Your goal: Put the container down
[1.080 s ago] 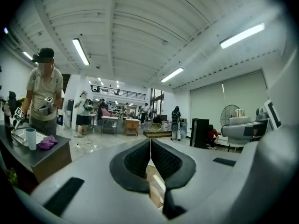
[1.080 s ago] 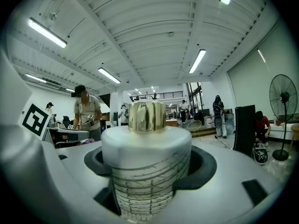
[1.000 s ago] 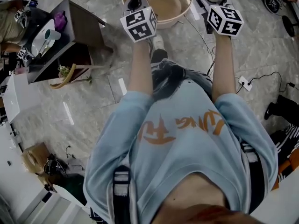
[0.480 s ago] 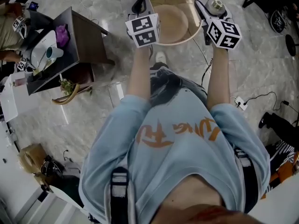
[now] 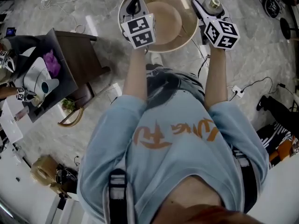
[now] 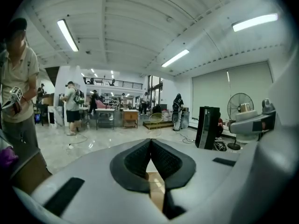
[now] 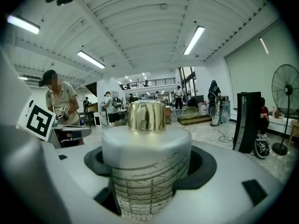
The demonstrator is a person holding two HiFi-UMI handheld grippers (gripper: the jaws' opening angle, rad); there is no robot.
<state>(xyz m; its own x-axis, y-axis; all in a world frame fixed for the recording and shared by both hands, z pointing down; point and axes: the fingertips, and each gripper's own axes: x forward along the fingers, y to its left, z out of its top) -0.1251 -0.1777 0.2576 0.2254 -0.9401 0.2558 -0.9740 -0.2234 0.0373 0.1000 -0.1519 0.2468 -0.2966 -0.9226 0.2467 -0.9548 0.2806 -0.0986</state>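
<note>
In the right gripper view a frosted white container [image 7: 145,167] with a gold cap [image 7: 146,116] and a printed grid stands upright between the black pads [image 7: 198,169]; my right gripper [image 7: 147,171] is shut on it. The head view shows that container [image 5: 214,4] held in the right gripper [image 5: 209,7] over the right rim of a round wooden table [image 5: 186,35]. My left gripper [image 5: 133,6] hangs over the table's left rim. Its pads [image 6: 166,160] meet with nothing between them, so the left gripper [image 6: 150,148] is shut.
A dark side table [image 5: 77,59] with a purple thing [image 5: 50,63] and white ware stands at the left. Cables and a power strip [image 5: 237,91] lie on the marble floor at the right. Standing people, a black speaker [image 7: 247,120] and a fan [image 7: 286,101] are farther off.
The round wooden table has slid lower in the head view, further under both grippers. The dark side table has shifted down and left. Both grippers hold as before.
</note>
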